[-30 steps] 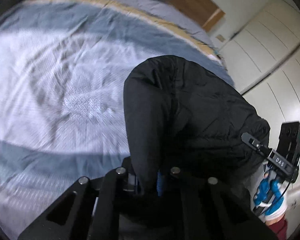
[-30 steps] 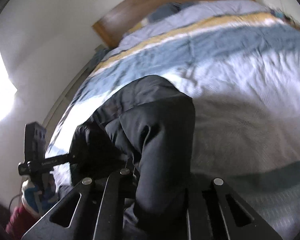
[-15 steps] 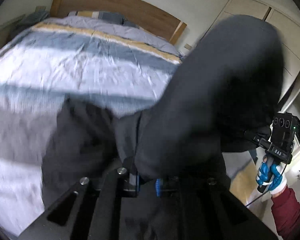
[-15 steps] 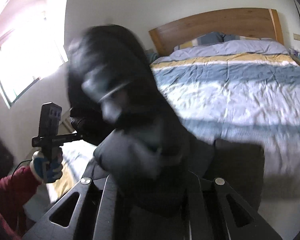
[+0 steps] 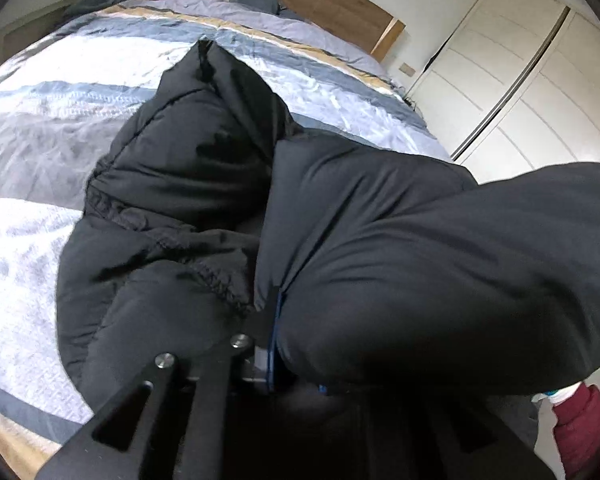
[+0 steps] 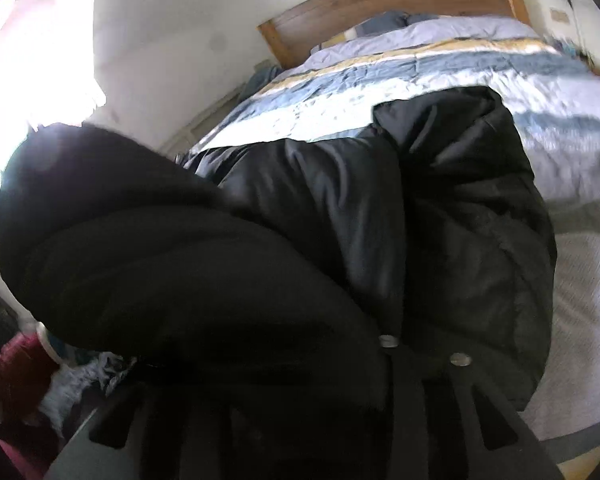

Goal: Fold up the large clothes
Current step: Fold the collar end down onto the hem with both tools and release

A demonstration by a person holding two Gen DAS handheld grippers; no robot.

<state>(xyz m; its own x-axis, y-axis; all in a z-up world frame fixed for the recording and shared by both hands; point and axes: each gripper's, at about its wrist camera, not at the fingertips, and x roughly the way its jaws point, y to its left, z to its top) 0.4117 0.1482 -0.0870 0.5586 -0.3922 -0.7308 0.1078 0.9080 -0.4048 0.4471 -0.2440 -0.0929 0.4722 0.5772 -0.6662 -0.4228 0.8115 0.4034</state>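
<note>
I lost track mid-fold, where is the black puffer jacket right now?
The black puffer jacket lies on the striped bedspread near the foot of the bed, its near edge bunched over both grippers; in both wrist views it fills the lower centre.

The near middle of the bed (image 5: 40,152) is covered by a bulky black jacket (image 5: 188,176). Bare bedspread is left far and on both sides, bounded by the headboard (image 5: 340,4).
</note>
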